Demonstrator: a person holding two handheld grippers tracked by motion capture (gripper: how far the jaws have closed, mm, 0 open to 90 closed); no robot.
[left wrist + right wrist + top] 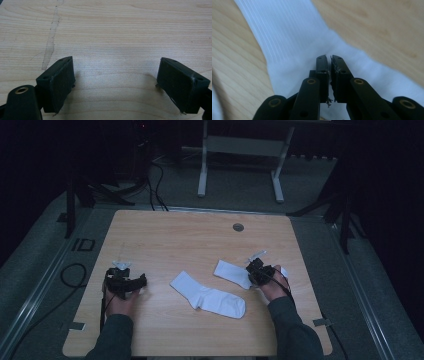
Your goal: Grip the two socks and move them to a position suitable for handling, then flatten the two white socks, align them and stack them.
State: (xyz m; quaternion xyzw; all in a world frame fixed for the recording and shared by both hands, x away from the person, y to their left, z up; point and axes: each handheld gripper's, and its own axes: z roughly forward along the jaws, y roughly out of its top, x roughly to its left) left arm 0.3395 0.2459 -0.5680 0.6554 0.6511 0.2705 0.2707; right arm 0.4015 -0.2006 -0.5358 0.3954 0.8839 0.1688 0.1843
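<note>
Two white socks lie on the wooden table (190, 235). One sock (207, 296) is spread flat near the middle, between my two hands. My right gripper (251, 269) rests on the middle of the other sock (231, 271), at the right. In the right gripper view its jaws (328, 58) are shut together with their tips against that sock (287, 42), and no fabric shows between them. My left gripper (125, 276) sits at the table's left side, apart from both socks. Its jaws (116, 82) are wide open over bare wood.
A round cable hole (238, 227) sits near the table's far edge. Beyond the table stand the white legs of another desk (202, 170). Cables (75, 275) lie on the floor to the left. The table's back half is bare wood.
</note>
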